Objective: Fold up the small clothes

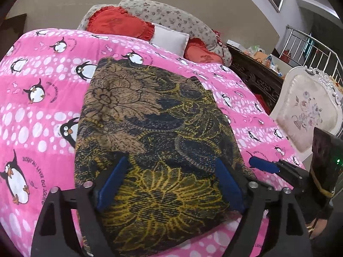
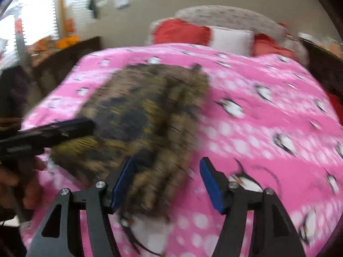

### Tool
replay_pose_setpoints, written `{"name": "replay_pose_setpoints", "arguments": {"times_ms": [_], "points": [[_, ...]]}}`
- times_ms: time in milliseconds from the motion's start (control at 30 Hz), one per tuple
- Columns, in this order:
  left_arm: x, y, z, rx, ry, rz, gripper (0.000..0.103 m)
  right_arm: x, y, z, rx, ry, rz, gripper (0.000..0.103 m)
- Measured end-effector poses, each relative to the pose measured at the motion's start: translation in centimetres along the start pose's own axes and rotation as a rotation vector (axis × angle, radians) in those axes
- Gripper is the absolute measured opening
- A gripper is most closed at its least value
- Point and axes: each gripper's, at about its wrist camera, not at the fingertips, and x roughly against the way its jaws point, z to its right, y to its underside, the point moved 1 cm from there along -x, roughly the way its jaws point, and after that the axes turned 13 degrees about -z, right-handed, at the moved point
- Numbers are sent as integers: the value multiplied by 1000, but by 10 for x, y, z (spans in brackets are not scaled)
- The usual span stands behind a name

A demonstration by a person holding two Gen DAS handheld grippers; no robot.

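We hold the left gripper [image 1: 169, 184] with its blue pads spread wide, one on each side of the near part of the patterned garment [image 1: 150, 132], gripping nothing. We hold the right gripper [image 2: 165, 184] equally wide and empty, over the garment's near right edge, its left pad above the cloth and its right pad above the bedding. The garment, a brown, black and yellow floral-print piece, lies as a fairly flat, roughly rectangular shape on the pink penguin-print quilt [image 1: 42, 107], near the foot of the bed; it appears already folded at least once, though we cannot count the layers. For the step in hand, which we judge to be taking the near edge for a further fold or smoothing the result, we lower each gripper until one pad slides under all layers of the edge, then close both at matching points so the fold line stays straight. We avoid pinching the quilt with the cloth. Both grippers point forward and downward along the bed toward the red pillows [image 1: 120, 24] and white pillow [image 1: 169, 40] at its head. The right wrist view is blurred, so fine contact there cannot be confirmed; the left tool appears at that view's left edge.
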Motion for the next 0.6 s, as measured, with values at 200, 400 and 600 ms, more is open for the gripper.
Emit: {"name": "replay_pose_setpoints", "arguments": {"times_ms": [200, 400, 600], "points": [[-6, -5, 2, -17, 40, -11, 85, -15, -7, 5, -40, 38, -81, 93], [4, -14, 18, 52, -59, -91, 85, -18, -1, 26, -146, -106, -86, 96], [35, -12, 29, 189, -306, -143, 85, 9, -2, 21, -140, 21, -116, 90]]}}
